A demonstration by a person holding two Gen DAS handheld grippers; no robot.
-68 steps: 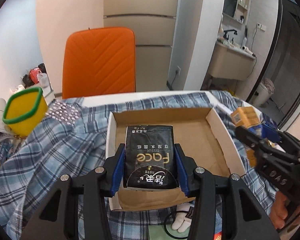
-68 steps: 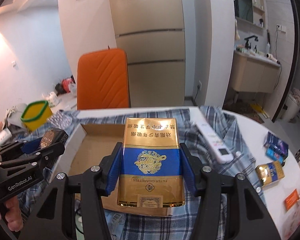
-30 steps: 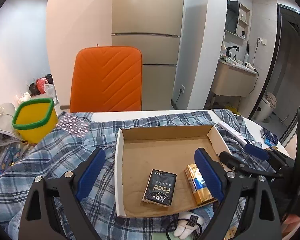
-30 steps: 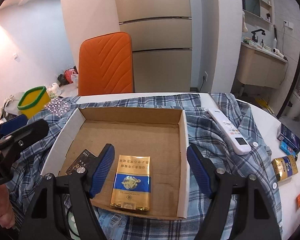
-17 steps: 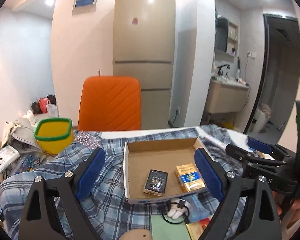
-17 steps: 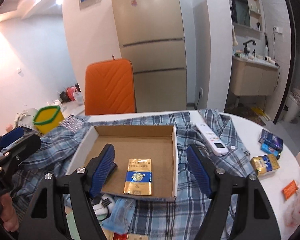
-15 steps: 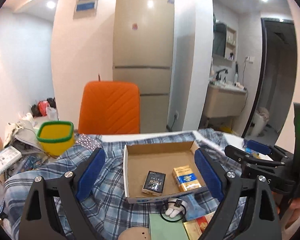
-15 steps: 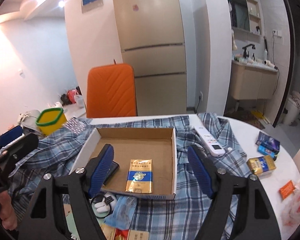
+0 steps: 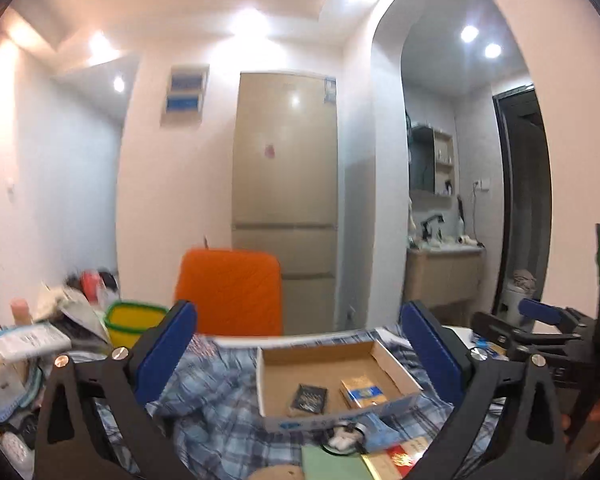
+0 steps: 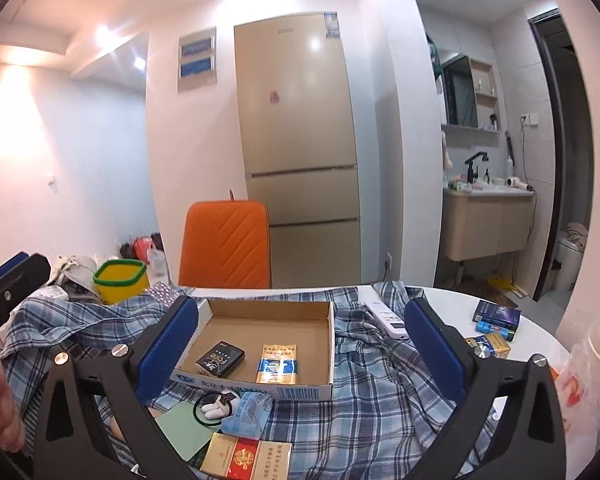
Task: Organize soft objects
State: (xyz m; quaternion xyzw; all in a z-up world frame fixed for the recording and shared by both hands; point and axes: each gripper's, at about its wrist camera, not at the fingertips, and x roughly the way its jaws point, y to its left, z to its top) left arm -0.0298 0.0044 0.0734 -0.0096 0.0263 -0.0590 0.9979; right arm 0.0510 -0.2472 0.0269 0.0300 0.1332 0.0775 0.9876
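A shallow cardboard box lies on a blue plaid shirt. Inside it lie a black tissue pack and, to its right, a gold and blue cigarette pack. My right gripper hangs back from the box with its jaws opening wide and nothing between them. In the left wrist view the same box holds the tissue pack and the gold pack. My left gripper is also opening and empty. It points level, back from the box.
In front of the box lie a black hair tie with a white plush, a blue packet, green paper and a red-gold carton. A white remote and small packs lie right. A yellow basket and an orange chair stand behind.
Both grippers let go of their packs, which now lie in the box. They then drew back and upward, and their jaws spread wider. The left view tilted up toward the room.
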